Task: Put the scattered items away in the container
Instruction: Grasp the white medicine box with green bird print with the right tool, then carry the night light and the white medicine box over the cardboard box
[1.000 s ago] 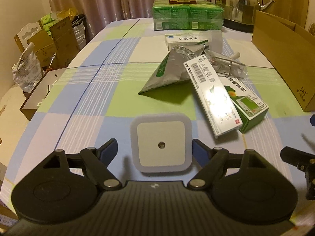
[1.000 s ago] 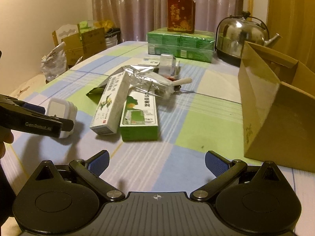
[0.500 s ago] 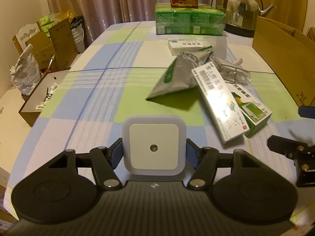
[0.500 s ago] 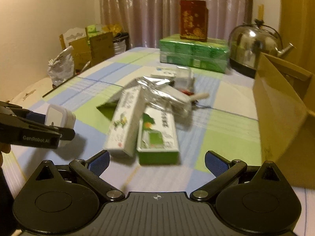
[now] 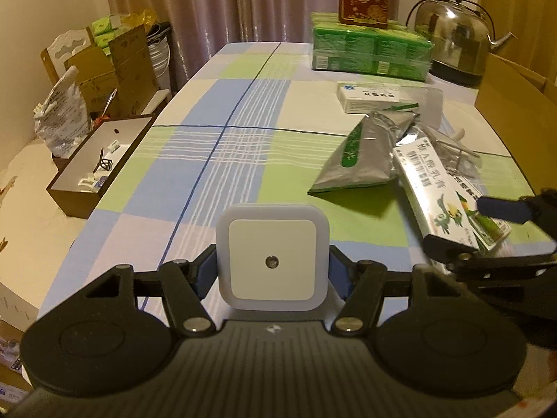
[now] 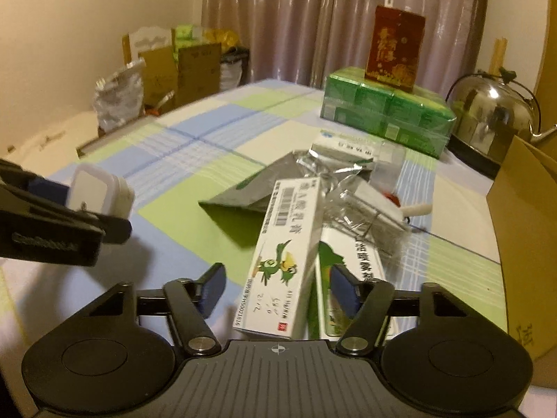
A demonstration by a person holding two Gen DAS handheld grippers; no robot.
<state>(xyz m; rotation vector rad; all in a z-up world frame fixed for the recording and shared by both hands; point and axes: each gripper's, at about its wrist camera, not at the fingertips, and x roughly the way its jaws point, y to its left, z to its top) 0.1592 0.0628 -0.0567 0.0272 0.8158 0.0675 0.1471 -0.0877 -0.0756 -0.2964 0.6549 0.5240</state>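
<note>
- The left gripper (image 5: 272,273) tilts downward, its blue pads (image 5: 205,273) clamped on both sides of a white square night light (image 5: 272,256).
- The right gripper (image 6: 280,287), at its 3 o'clock, also angles downward; its jaws are closing around a white box (image 6: 282,261), left pad not touching.

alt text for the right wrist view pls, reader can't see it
The right tool is closing around a white medicine box atop a pile on the checked tablecloth. At left, the left tool grips a white night light; a cardboard box stands right.
</note>
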